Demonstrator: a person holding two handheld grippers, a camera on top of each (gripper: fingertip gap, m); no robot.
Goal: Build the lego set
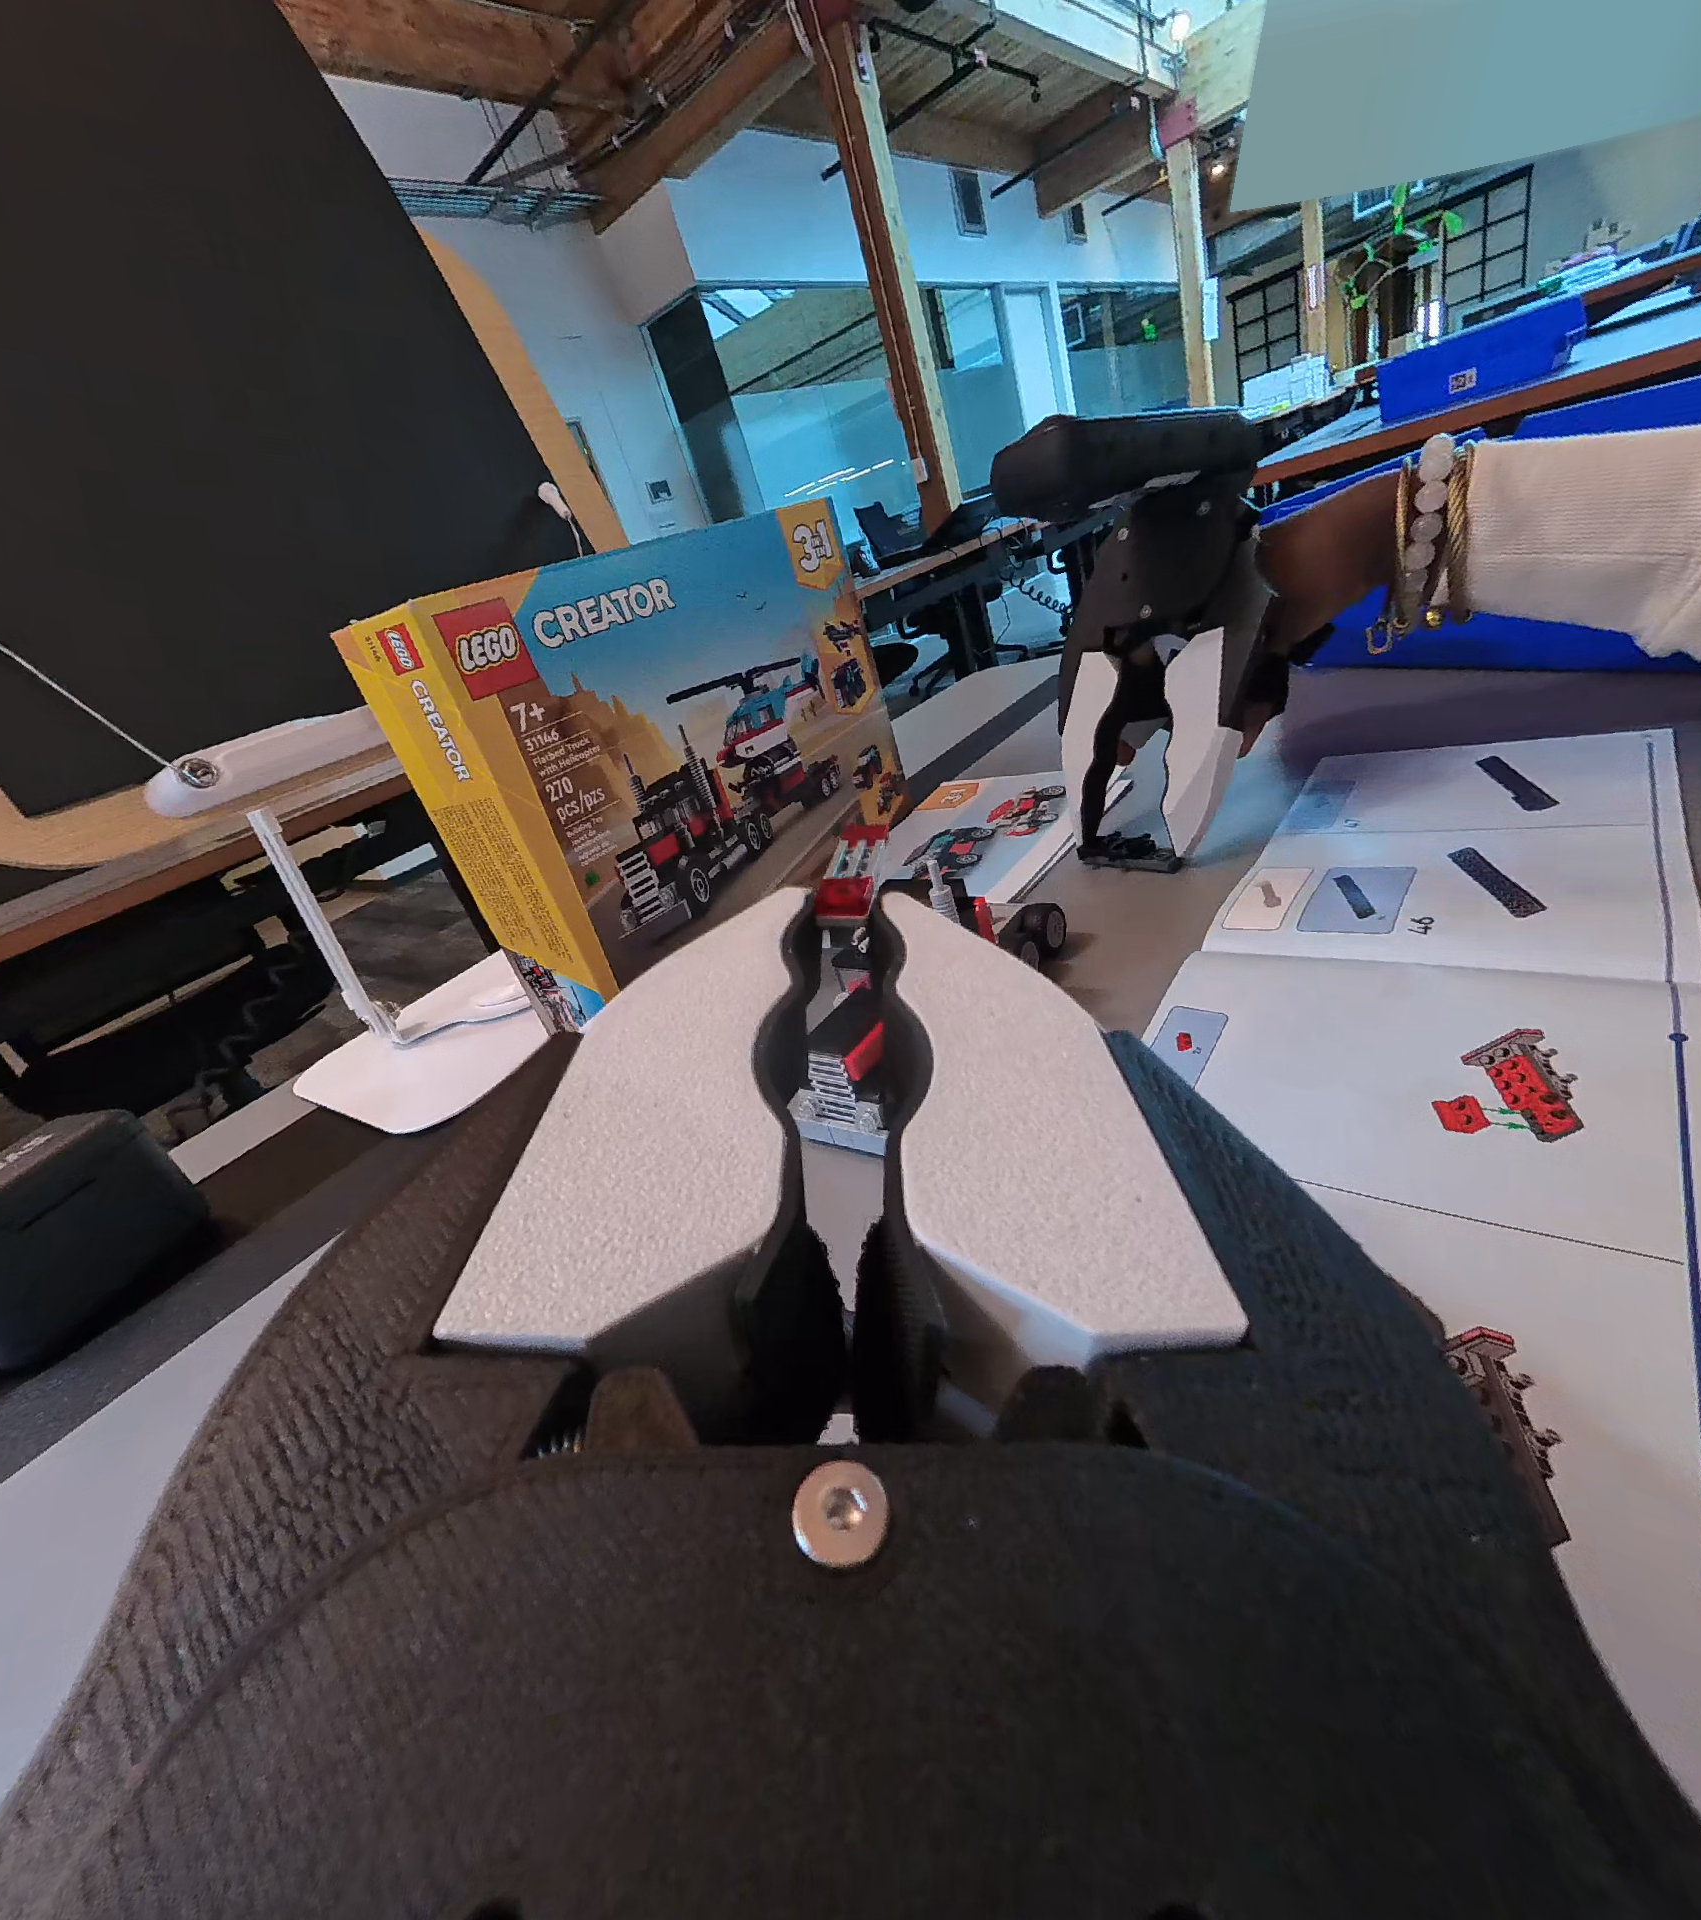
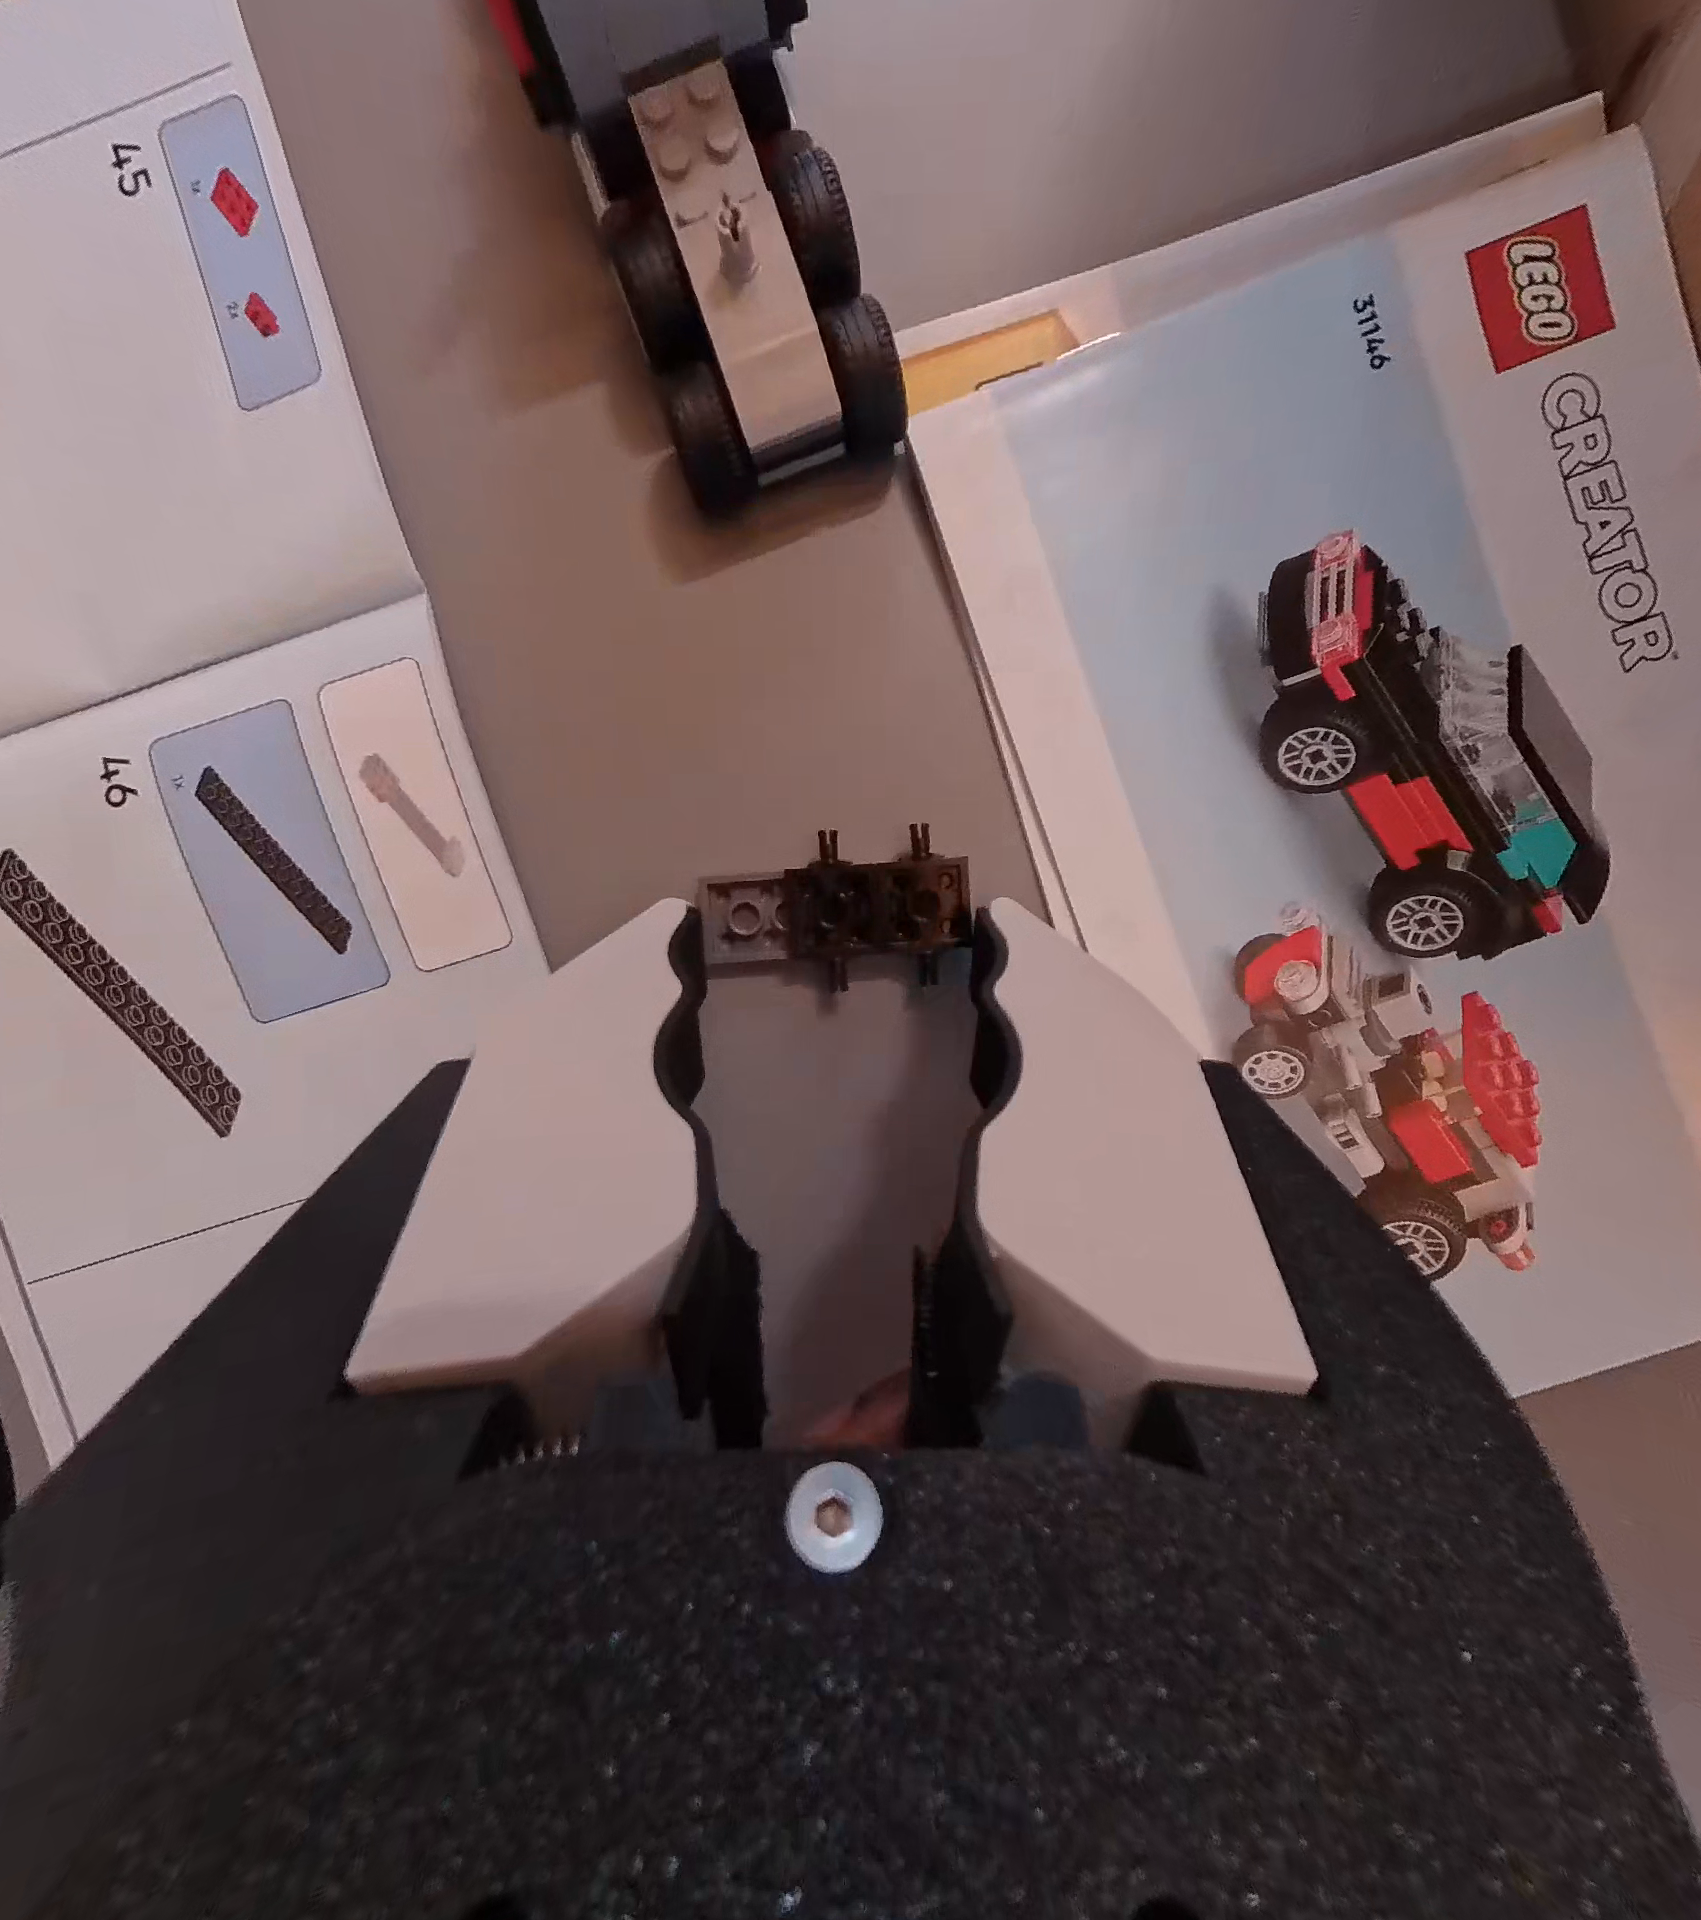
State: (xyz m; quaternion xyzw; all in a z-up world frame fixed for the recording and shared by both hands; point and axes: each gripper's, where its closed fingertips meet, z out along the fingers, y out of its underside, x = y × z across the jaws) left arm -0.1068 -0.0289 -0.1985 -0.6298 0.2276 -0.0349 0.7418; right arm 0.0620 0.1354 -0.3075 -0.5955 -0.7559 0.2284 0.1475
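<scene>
Right wrist view: the right gripper (image 2: 830,935) points down at a small axle plate assembly (image 2: 841,909), grey plate with two black pin-axle bricks, lying on the table (image 2: 721,665).
Right tongs: spread wide, one tip at each end of the assembly; whether they already touch it I cannot tell, and nothing is lifted.
Left tongs: the left gripper (image 1: 844,914) looks nearly clenched; the truck chassis (image 1: 851,1039) shows in the narrow gap, but a real grasp I cannot confirm.
Place of assembly: just beyond the rear wheels of the truck chassis (image 2: 721,260), between the open instruction booklet (image 2: 150,582) and the closed instruction booklet (image 2: 1345,727).
Long axis: runs across the right gripper, from finger to finger; the axle pins point along the chassis line.
Step in hand: probably picking up the axle assembly.
Next move: close on its ends, lift level, carry it to the chassis.
</scene>
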